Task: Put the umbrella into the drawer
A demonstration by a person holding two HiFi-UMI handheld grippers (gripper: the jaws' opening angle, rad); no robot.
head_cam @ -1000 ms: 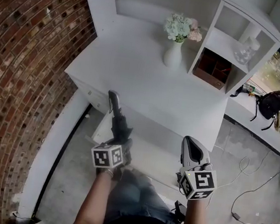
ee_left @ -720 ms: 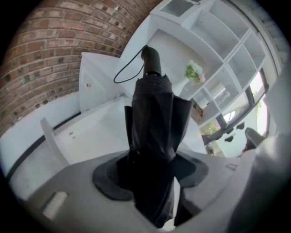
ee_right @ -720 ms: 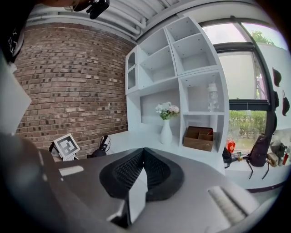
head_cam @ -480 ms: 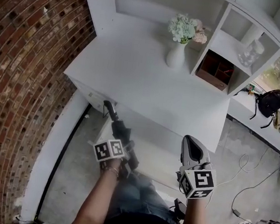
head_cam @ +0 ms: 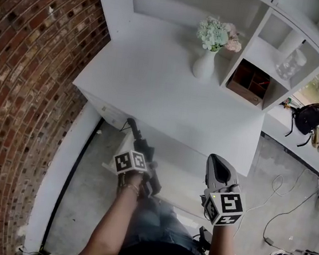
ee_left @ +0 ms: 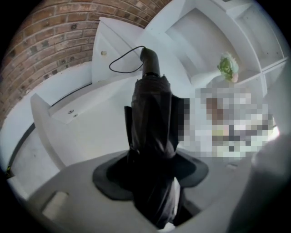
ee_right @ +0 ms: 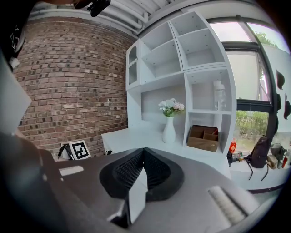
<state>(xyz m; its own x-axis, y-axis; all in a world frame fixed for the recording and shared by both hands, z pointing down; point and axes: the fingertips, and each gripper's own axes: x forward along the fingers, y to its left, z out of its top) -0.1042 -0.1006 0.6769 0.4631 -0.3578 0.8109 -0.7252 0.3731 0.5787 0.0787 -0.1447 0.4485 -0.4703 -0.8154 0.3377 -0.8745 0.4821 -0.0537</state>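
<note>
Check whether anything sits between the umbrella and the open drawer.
Nothing visible does. The umbrella, clamped in the left gripper, points down over the open drawer, and nothing shows in the part of the drawer that is in view.

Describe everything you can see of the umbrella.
The umbrella is a compact black one, folded shut, with its fabric canopy wrinkled and loosely bunched around the shaft. At the far end is a dark rounded handle with a thin black cord loop trailing from it. The left gripper is clamped on its lower part, with the handle pointing away from the jaws. It is held tilted above the open white drawer; nothing else appears to touch it.
</note>
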